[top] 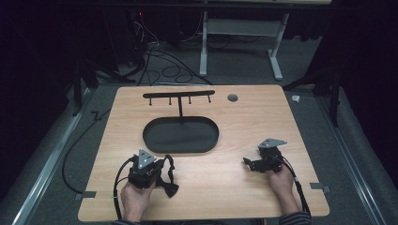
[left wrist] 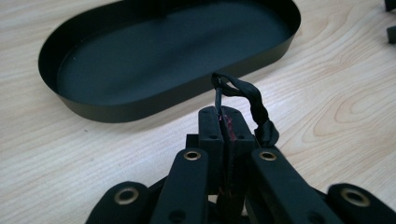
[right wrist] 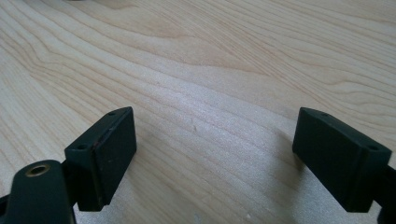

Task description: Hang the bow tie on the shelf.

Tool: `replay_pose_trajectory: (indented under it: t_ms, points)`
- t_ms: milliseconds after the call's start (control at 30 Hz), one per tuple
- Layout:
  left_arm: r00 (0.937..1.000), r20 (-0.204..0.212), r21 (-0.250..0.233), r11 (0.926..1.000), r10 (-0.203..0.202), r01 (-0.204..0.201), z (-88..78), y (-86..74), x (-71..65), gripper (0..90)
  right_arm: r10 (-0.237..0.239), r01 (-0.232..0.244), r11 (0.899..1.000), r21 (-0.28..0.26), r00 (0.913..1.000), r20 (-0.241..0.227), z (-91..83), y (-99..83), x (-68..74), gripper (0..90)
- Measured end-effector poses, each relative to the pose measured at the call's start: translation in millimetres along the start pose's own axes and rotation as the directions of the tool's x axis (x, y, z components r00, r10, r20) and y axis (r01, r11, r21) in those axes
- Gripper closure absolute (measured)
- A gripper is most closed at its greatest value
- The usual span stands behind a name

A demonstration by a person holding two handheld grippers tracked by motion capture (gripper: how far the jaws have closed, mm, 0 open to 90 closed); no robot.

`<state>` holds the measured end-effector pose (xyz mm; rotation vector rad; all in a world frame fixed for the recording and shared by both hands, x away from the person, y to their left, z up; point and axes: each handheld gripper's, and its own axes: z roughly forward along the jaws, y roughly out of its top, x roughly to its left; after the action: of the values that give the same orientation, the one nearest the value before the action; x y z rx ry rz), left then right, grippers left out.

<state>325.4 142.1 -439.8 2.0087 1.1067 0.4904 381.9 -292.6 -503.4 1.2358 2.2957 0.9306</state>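
Note:
My left gripper (top: 152,165) (left wrist: 223,115) is shut on a thin black strap (left wrist: 243,91), with its jaws pressed together near the table's front left. The strap (top: 168,174) loops out to the right of the gripper and ends in a small black bow-shaped piece (top: 171,190) lying on the wood. Just beyond the gripper sits a black oval tray (top: 180,150) (left wrist: 140,111). A thin post rises from the tray's far side and carries a black crossbar (top: 178,94) with several small hooks. My right gripper (top: 249,164) (right wrist: 215,154) stands open over bare wood at the front right, nothing between its jaws.
The wooden table (top: 244,117) has a round grey grommet (top: 233,97) at the back. Tape marks (top: 88,194) sit on the front corners. Cables lie on the floor behind and to the left of the table, and a white desk frame (top: 241,28) stands farther back.

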Motion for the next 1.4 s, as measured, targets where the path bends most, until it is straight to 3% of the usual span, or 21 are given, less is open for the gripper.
replay_pose_trajectory:
  t_ms: [333, 700, 800, 1400]
  points:
    - [1.0000, 0.006, -0.055, 0.9985, 0.004, -0.003, -11.2, 19.9, 8.3, 88.1, 0.000, 0.000, 1.000, 0.000, 1.0000, 0.000, 0.0, 0.0, 0.0, 14.3]
    - [0.9998, 0.005, -0.082, 0.9964, 0.018, -0.018, -14.3, 38.4, 14.2, 88.2, 0.000, 0.000, 1.000, 0.000, 1.0000, 0.000, 0.0, 0.0, 0.0, 14.3]
    - [0.9996, 0.022, -0.101, 0.9947, 0.018, -0.015, -15.8, 48.5, 16.6, 88.2, 0.000, 0.000, 1.000, 0.002, 1.0000, 0.000, -0.2, 0.0, 0.0, 14.3]
    - [0.9983, 0.028, -0.149, 0.9878, 0.052, -0.047, -11.7, 86.3, 21.1, 88.1, 0.000, 0.000, 1.000, 0.002, 1.0000, 0.000, -0.2, 0.0, 0.0, 14.3]
